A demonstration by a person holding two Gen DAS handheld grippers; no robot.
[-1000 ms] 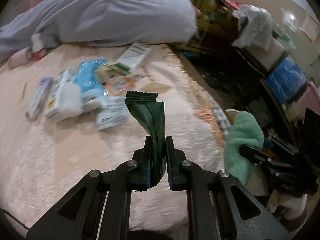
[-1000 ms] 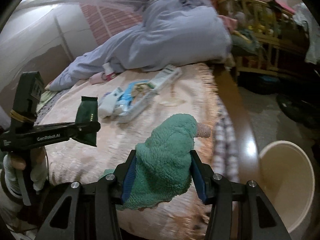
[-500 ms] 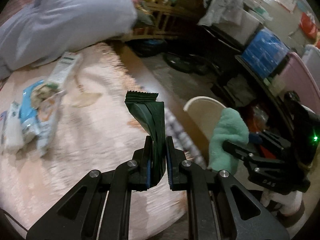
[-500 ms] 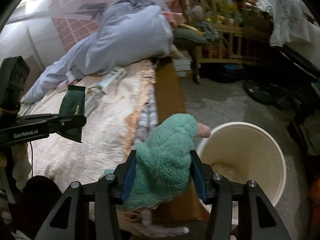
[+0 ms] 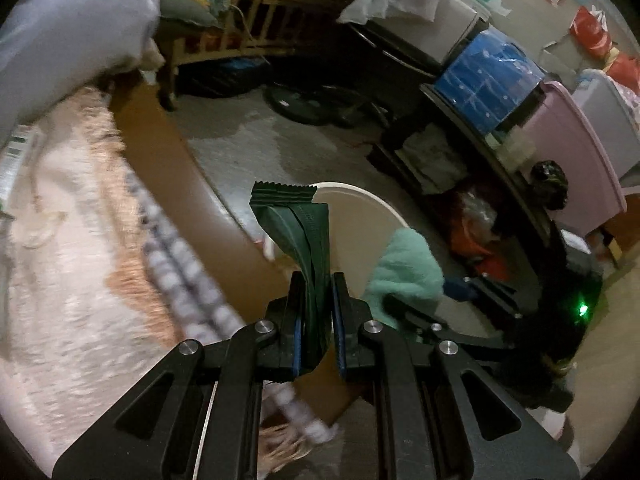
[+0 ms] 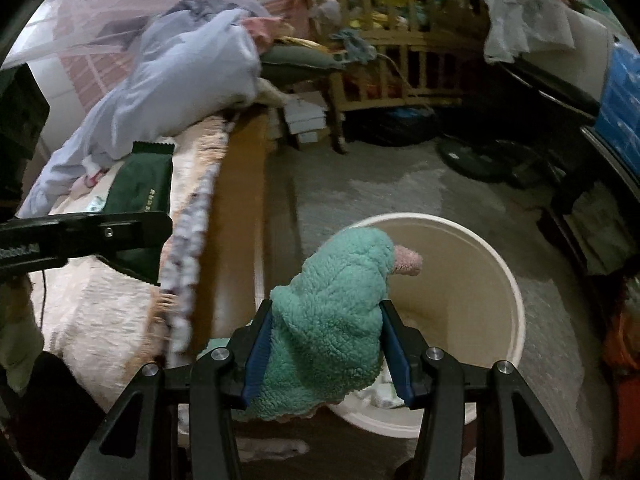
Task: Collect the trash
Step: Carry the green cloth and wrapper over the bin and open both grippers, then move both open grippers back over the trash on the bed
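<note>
Over bucket (image 6: 480, 264) – left gripper (image 5: 316, 280) clamping green wrapper (image 5: 296, 224), right gripper (image 6: 326, 312) clamping teal cloth (image 6: 336, 304)

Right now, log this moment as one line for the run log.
left gripper: shut on green wrapper | right gripper: shut on teal cloth | bucket: on floor beside bed, under cloth | both loads unreleased

Free room, as we see it: the cream bucket (image 6: 472, 280), mouth open at lower centre of the right wrist view, and bare floor (image 6: 380, 184) above it. Obstacles: wooden bed edge (image 6: 236, 216) at left; wooden crib (image 6: 384, 80) at top; dark shelving (image 5: 472, 168) crowding the right of the left wrist view.
</note>
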